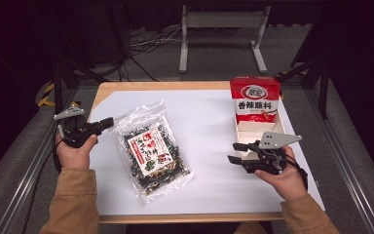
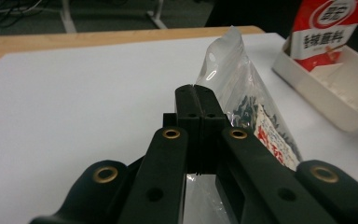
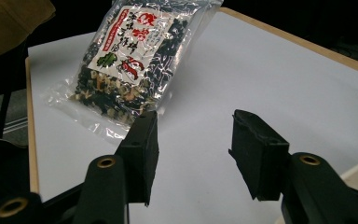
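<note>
Two hand-held grippers, one snack bag

Two hand-held grippers work over our desk (image 1: 209, 190), which carries a white sheet. We hold the left hand-held gripper (image 1: 108, 121) clenched on the clear top corner of the snack bag (image 1: 152, 152); in the left gripper view its jaws meet with the plastic pinched between them, and that end of the bag rises off the sheet. The rest of the bag lies on the desk left of centre, label up. Our right hand-held gripper (image 1: 234, 152) hovers well apart from the bag, jaws parted and grasping nothing. Just beside it, at the desk's right edge, stands a white tray (image 1: 247, 127) with a red packet (image 1: 254, 95) upright in its far end.
</note>
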`<state>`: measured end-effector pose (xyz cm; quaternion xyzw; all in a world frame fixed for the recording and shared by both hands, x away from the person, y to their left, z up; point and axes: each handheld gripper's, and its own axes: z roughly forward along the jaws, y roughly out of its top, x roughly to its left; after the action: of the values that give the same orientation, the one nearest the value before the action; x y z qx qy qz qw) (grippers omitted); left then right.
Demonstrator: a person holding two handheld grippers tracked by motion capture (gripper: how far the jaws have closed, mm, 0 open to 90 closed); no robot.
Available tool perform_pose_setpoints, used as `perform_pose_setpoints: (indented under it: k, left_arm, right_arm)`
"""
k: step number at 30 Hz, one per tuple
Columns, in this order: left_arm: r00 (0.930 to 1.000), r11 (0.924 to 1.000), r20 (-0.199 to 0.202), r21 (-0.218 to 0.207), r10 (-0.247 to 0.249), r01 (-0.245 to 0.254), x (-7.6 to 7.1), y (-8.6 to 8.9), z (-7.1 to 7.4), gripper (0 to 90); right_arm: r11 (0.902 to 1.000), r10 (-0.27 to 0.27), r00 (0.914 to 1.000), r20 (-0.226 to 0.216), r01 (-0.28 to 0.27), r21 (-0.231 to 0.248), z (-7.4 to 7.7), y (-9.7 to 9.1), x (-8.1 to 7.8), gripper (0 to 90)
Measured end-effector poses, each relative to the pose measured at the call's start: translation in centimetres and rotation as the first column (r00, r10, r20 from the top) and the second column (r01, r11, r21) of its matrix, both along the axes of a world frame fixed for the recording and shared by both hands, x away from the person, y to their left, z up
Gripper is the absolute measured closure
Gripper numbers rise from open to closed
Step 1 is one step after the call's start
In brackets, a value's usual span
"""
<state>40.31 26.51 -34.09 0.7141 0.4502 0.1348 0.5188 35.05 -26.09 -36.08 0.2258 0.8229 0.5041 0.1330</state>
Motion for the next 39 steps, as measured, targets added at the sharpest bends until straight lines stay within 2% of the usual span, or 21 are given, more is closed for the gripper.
perform_pose_setpoints:
  k: [3,12,20,23,24,28,36,39]
  left_arm:
    - [0.9987,0.9997,0.046,0.009,-0.023,0.023,-0.9,-0.4,1.1,90.0]
    - [0.9909,0.9960,0.100,0.011,-0.090,0.089,-3.2,-1.3,3.5,90.0]
    - [0.9735,0.9869,0.162,0.025,-0.162,0.160,-5.6,-2.4,5.4,90.0]
    - [0.9701,0.9854,0.173,0.030,-0.170,0.168,-6.0,-2.6,5.7,90.0]
    - [0.9662,0.9829,0.181,0.033,-0.184,0.181,-6.4,-2.8,6.0,90.0]
    - [0.9624,0.9806,0.188,0.036,-0.196,0.193,-6.8,-3.0,6.2,90.0]
    - [0.9543,0.9751,0.202,0.027,-0.221,0.220,-7.8,-3.4,6.5,90.0]
    - [0.9488,0.9725,0.214,0.035,-0.232,0.230,-7.9,-3.5,6.6,90.0]
  right_arm:
    - [0.9999,0.015,0.9999,-0.007,-0.015,-0.001,0.2,0.8,0.3,50.6]
    - [0.9989,0.045,0.9988,-0.019,-0.045,0.008,0.4,2.3,0.8,48.5]
    - [0.9974,0.069,0.9975,-0.012,-0.069,0.019,1.3,3.3,1.5,44.7]
    - [0.9966,0.080,0.9966,-0.017,-0.080,0.017,1.4,3.9,1.7,42.3]
    - [0.9963,0.084,0.9963,-0.021,-0.083,0.019,1.4,4.1,1.7,41.3]
    - [0.9947,0.100,0.9947,-0.024,-0.099,0.026,1.4,4.7,2.0,40.4]
    - [0.9877,0.156,0.9870,-0.040,-0.155,0.020,1.5,7.3,3.2,38.7]
    - [0.9857,0.168,0.9847,-0.045,-0.167,0.021,1.4,8.2,3.7,37.6]
